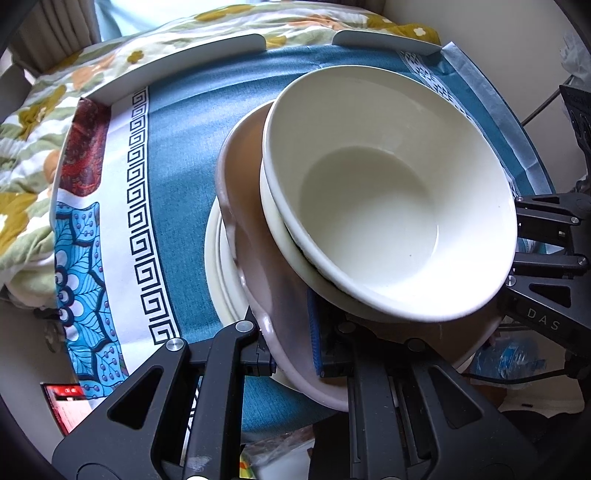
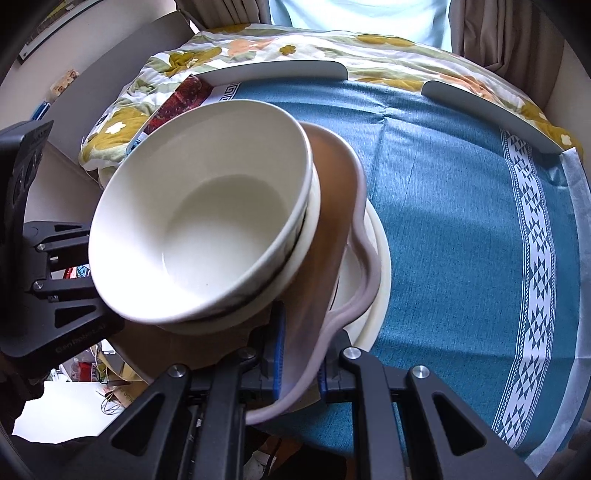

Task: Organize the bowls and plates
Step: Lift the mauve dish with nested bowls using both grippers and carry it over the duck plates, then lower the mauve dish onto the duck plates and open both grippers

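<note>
Over the blue cloth (image 2: 443, 221), both tools — left (image 1: 291, 354), right (image 2: 299, 362) — pinch the pink plate (image 2: 332, 206) rim.

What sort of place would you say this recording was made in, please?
Most likely a home, perhaps a bedroom: a floral quilt lies behind the table's patterned blue tablecloth, with curtains beyond, and crockery such as the white bowl is being handled.
</note>
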Demonstrator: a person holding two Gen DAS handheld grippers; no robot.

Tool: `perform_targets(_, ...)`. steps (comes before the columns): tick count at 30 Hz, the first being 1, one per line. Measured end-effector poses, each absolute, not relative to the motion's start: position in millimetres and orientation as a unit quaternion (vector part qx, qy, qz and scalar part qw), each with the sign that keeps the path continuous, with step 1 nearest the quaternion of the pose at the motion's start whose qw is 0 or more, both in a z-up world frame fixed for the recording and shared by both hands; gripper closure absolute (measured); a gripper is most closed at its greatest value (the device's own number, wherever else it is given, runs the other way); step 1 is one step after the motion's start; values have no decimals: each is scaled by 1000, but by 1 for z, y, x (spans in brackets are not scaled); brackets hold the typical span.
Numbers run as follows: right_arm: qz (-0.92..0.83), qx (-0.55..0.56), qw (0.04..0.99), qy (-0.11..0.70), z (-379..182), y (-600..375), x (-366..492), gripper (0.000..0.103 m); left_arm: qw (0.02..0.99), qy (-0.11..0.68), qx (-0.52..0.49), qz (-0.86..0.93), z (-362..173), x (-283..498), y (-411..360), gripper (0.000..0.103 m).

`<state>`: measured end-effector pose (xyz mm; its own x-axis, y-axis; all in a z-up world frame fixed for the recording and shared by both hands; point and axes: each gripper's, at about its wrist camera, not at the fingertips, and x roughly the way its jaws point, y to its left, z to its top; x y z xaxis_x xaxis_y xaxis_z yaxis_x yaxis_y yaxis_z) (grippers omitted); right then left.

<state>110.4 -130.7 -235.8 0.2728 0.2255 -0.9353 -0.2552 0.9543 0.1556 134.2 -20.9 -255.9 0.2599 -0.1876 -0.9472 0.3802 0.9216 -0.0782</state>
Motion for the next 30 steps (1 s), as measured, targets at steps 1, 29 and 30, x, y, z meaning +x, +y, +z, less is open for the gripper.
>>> perform_targets(1,149,-12,798,584,-235,-131,110,90,791,580,83,-177,-256,134,-21,92)
perform_targets(29,100,27,813,574,-199,-149,101,90,796,580,99,-140,-224,122,-16,88)
perform_targets(30,98,31,815,571,-196,-151,99,90,799,577,98,-137,-220,119,-15,88)
